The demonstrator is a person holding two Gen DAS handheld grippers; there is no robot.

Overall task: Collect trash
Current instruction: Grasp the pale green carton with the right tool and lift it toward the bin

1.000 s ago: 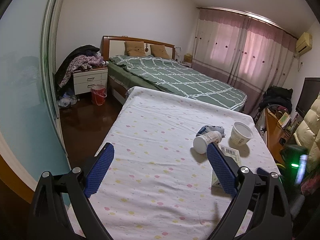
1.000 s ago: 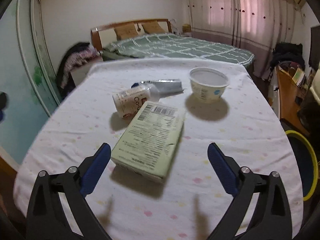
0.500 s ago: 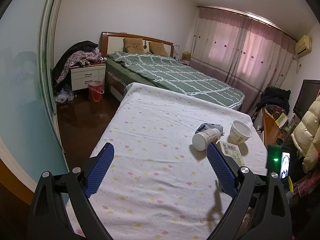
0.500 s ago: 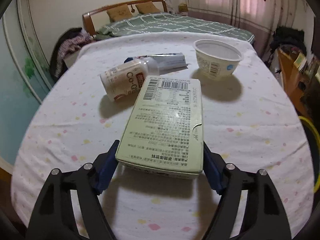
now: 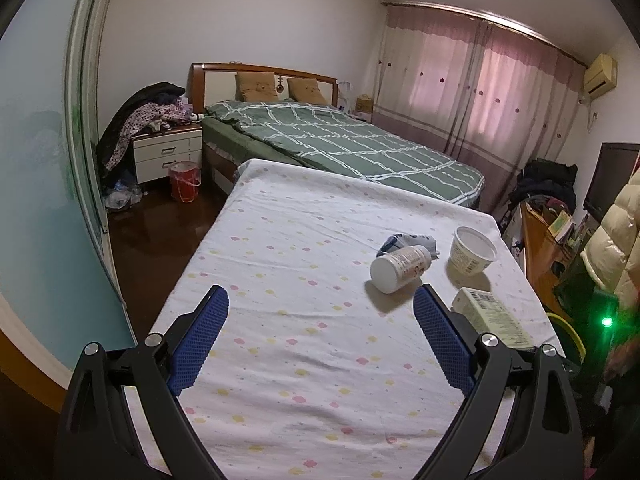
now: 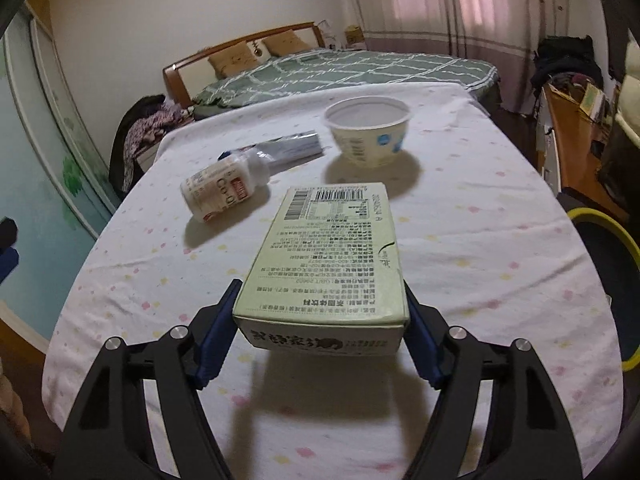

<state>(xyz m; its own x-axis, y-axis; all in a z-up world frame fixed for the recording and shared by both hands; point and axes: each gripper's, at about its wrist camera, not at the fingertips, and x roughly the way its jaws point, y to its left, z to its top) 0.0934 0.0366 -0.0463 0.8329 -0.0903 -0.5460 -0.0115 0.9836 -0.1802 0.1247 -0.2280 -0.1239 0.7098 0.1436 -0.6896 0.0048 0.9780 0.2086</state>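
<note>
- The right gripper point(image 6: 320, 312) is clamped on the near end of a pale green carton point(image 6: 332, 256), one finger against each long side. The shadow under the carton suggests it is just off the table point(image 6: 500, 280).
- The left gripper point(image 5: 320, 320) hangs over the near left of the table with its fingers wide apart, holding nothing.
- The task looks barely begun: only the carton is in hand. A bottle point(image 6: 222, 192), a flattened tube point(image 6: 288, 148) and a tub point(image 6: 370, 132) are left at the far end.
- A yellow-rimmed bin point(image 6: 608, 280) sits just off the right edge, probably where the trash goes.
- The carton's long axis runs near to far, barcode end pointing away, broad printed face up.
- The bottle lies on its side, cap toward the far right.
</note>
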